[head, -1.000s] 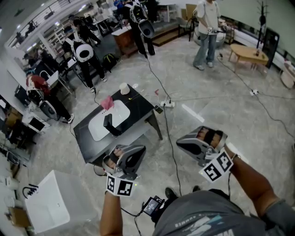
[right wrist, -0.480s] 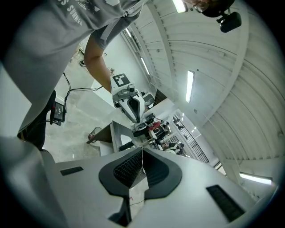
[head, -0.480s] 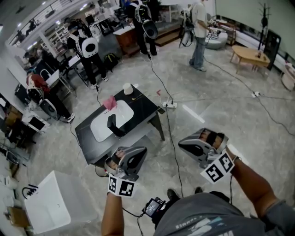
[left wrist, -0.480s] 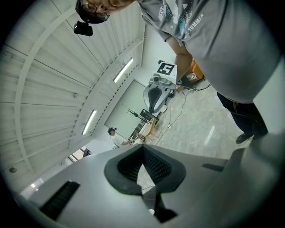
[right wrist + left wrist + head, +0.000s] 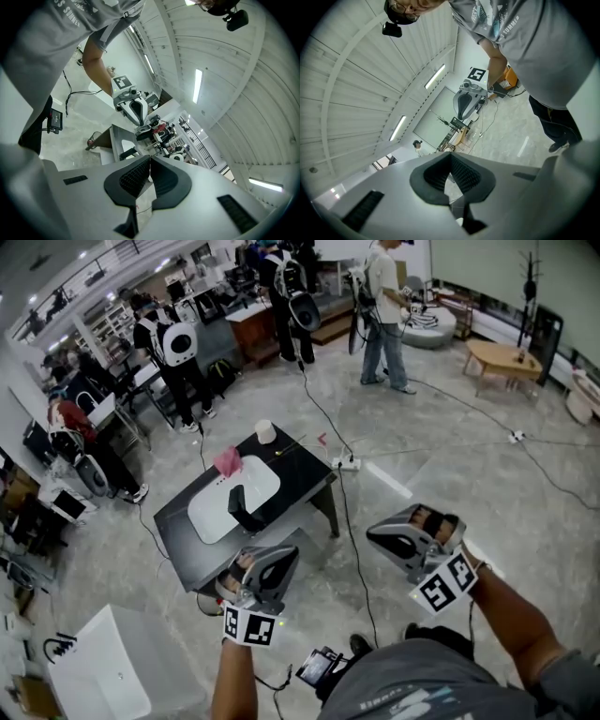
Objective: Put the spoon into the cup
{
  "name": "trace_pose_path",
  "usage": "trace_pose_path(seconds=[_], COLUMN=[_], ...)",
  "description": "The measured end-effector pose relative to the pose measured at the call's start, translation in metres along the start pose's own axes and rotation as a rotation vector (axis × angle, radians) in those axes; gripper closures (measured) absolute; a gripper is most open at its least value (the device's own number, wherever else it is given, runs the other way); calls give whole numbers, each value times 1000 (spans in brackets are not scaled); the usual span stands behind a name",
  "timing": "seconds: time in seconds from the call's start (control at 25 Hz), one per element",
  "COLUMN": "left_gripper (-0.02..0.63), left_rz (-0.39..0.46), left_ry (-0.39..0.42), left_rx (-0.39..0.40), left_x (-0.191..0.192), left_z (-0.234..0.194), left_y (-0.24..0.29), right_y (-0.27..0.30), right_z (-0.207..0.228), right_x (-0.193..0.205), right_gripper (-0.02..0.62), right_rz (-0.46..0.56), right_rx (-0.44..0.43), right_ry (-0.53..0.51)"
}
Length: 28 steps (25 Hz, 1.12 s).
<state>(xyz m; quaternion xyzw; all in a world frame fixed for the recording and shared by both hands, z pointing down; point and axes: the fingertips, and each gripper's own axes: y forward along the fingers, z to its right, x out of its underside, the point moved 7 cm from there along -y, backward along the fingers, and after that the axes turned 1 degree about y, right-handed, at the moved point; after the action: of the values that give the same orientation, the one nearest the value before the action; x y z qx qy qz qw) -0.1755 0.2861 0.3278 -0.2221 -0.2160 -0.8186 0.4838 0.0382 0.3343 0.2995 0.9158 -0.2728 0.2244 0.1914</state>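
On the black table [image 5: 305, 474], a white cup [image 5: 264, 431] is seen upright at the far end. A thin sliver lying near it is taken for the spoon [image 5: 289, 447], though it is too small to be made out surely. The left gripper [image 5: 289, 555] and right gripper [image 5: 375, 534] are held well apart from both. Each one's jaws are pressed together, and nothing is gripped.

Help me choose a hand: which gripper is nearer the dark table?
The left gripper: in the head view it overlaps the dark table's near edge, while the right gripper shows over the floor, clear of it.
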Motion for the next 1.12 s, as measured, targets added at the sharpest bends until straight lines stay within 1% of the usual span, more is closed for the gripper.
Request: trace_pose_path(seconds=[0.16,0.28,0.44,0.72,0.92,1.12], left_gripper=[607,607,607,607,607,607], left_rz=[12,21,9,-22,-54,-87], left_ry=[5,-6,-1,3,-11,-2], left_rx=[-1,-10,-5,-14,-22,-27], left_x=[14,21,30,37,34,29], left_z=[-13,-24,-32,-50,-59,-64], left_y=[8,16,33,79,120,160], right_y=[19,33,46,60,57,54], right_z=[3,10,23,51,75,99], right_x=[1,5,17,61,99,140], right_gripper=[565,565,565,565,565,565], right_rz=[-2,3,17,49,78,108], right_rx=[-5,-7,-8,-12,-20,-20], right_ry=[3,6,9,18,22,23])
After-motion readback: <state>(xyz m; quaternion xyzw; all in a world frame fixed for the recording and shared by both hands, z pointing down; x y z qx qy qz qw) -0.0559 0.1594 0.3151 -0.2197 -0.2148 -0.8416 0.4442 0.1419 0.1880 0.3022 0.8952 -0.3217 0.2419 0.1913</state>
